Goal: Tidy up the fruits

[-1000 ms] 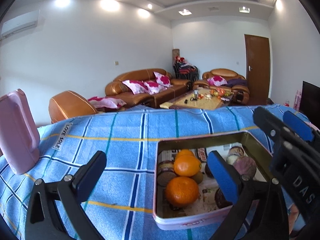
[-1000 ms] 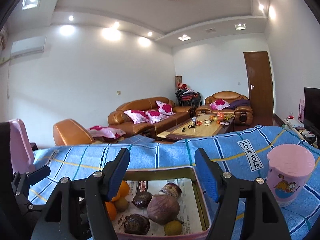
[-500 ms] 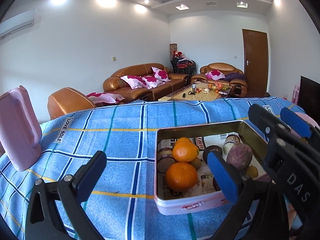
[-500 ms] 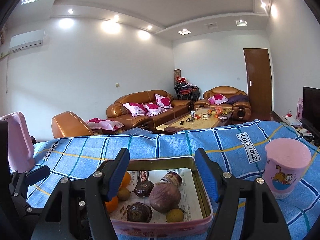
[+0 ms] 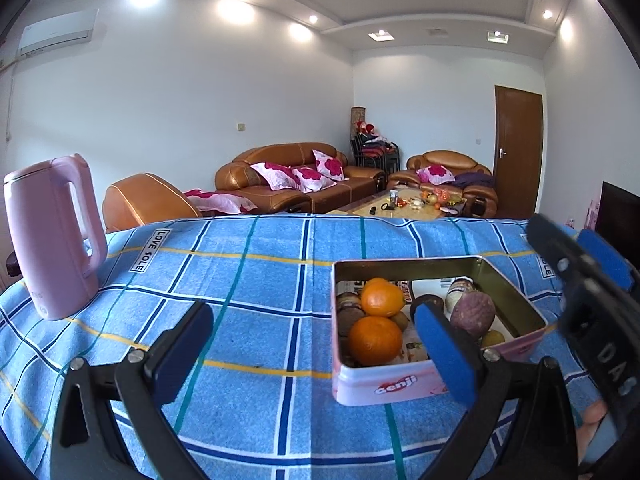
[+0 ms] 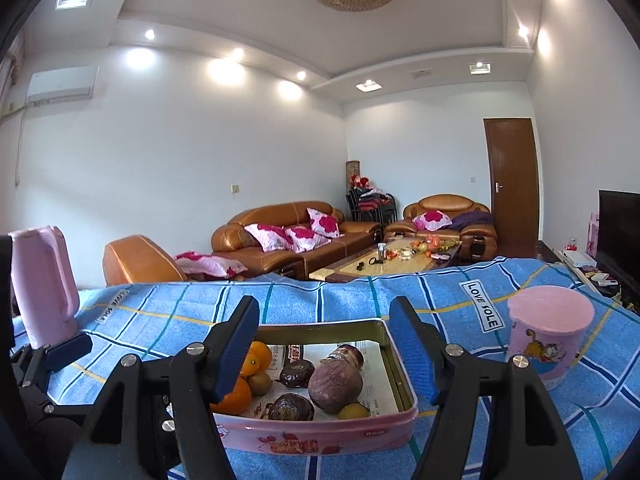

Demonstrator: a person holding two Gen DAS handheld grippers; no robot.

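Note:
A pink rectangular tin (image 5: 400, 386) (image 6: 320, 436) stands on the blue checked tablecloth (image 5: 256, 288). It holds two oranges (image 5: 376, 340) (image 6: 256, 356), a purple sweet potato (image 5: 474, 314) (image 6: 336, 384), dark brown fruits (image 6: 292, 408) and a small yellow fruit (image 6: 352, 412). My left gripper (image 5: 312, 352) is open and empty, above the cloth just left of the tin's front. My right gripper (image 6: 330, 356) is open and empty, held over the near side of the tin. The right gripper also shows at the right edge of the left wrist view (image 5: 592, 296).
A pink kettle (image 5: 52, 236) (image 6: 40, 284) stands at the table's left. A pink lidded cup (image 6: 548, 332) stands right of the tin. Beyond the table are brown sofas (image 5: 288, 180), a coffee table (image 6: 392, 260) and a door (image 6: 512, 184).
Both grippers have drawn back and risen; the tin now sits farther away and lower in both views. Both stay open and empty. The fruits have not moved.

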